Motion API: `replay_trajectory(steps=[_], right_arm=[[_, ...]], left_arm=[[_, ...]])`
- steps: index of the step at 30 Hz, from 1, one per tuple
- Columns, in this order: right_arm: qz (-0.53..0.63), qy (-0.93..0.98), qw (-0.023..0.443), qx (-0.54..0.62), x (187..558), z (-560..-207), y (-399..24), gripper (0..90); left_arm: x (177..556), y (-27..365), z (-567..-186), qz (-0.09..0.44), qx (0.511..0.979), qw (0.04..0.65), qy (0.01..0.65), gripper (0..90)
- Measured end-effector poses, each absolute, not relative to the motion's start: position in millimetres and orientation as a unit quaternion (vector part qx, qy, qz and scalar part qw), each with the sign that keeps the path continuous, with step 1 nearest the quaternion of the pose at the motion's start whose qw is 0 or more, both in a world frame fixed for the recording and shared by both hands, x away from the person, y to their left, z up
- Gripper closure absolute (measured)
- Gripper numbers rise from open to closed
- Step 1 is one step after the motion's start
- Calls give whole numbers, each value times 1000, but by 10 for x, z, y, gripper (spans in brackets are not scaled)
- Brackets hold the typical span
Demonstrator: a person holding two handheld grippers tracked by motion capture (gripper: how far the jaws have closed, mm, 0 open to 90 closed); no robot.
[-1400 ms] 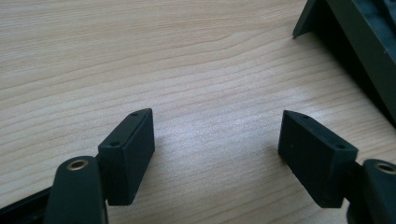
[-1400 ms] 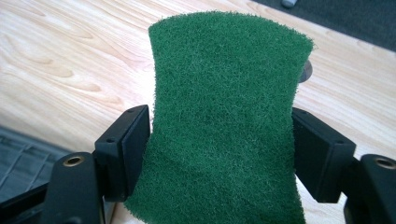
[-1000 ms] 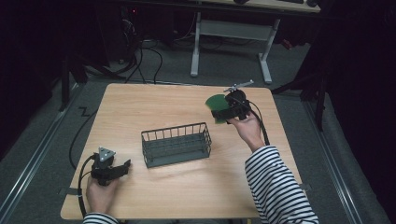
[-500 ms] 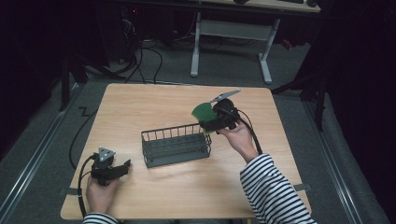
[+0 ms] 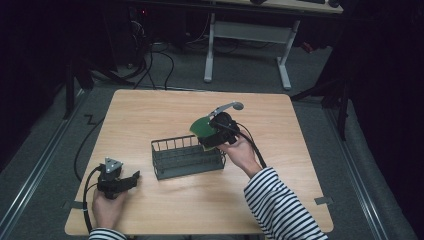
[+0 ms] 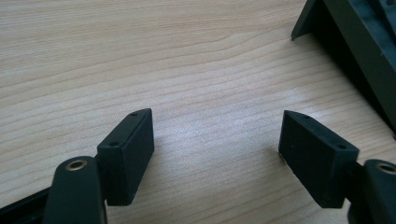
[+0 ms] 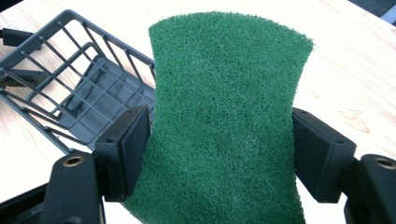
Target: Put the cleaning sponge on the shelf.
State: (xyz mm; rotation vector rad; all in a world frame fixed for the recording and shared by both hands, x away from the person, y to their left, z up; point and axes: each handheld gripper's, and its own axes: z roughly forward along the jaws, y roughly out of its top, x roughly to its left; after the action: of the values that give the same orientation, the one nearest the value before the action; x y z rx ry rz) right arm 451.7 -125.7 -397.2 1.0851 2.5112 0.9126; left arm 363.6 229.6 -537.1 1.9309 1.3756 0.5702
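The right claw (image 7: 219,154) pinches a green scouring pad (image 7: 229,116) across its width; both black jaws press into the pad's long edges, which bow inward at the grip. In the right gripper view the pad rises from between the jaws toward 12 o'clock and hides most of what lies beyond it. At 10 o'clock from the pad sits a dark wire basket (image 7: 70,93), its bars and slotted floor showing, standing on the pale wood of the bench (image 7: 355,60).

In the high view the right claw (image 5: 210,136) hangs above the basket's (image 5: 187,157) end at 3 o'clock, with the pad (image 5: 202,127) tilted up over the rim there; whether the pad touches the rim cannot be told. The basket stands near the middle of the bench (image 5: 150,110), long side running 9 to 3 o'clock. A striped sleeve (image 5: 280,205) leads from the right hand toward 5 o'clock.

The left claw (image 6: 217,154) stands spread with nothing between its jaws, bare wood beneath them, and a corner of the basket (image 6: 355,42) at 2 o'clock. In the high view the left claw (image 5: 131,179) rests low on the bench at 8 o'clock from the basket, well apart from it, jaws pointing toward 3 o'clock.
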Motion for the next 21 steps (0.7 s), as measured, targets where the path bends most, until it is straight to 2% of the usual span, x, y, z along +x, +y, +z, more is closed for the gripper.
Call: replay_trajectory(steps=[21], right_arm=[[292,867,125,385,4532,-4185,-1171,267]], left_arm=[[3636,2302,-5370,217,744,346,529,272]])
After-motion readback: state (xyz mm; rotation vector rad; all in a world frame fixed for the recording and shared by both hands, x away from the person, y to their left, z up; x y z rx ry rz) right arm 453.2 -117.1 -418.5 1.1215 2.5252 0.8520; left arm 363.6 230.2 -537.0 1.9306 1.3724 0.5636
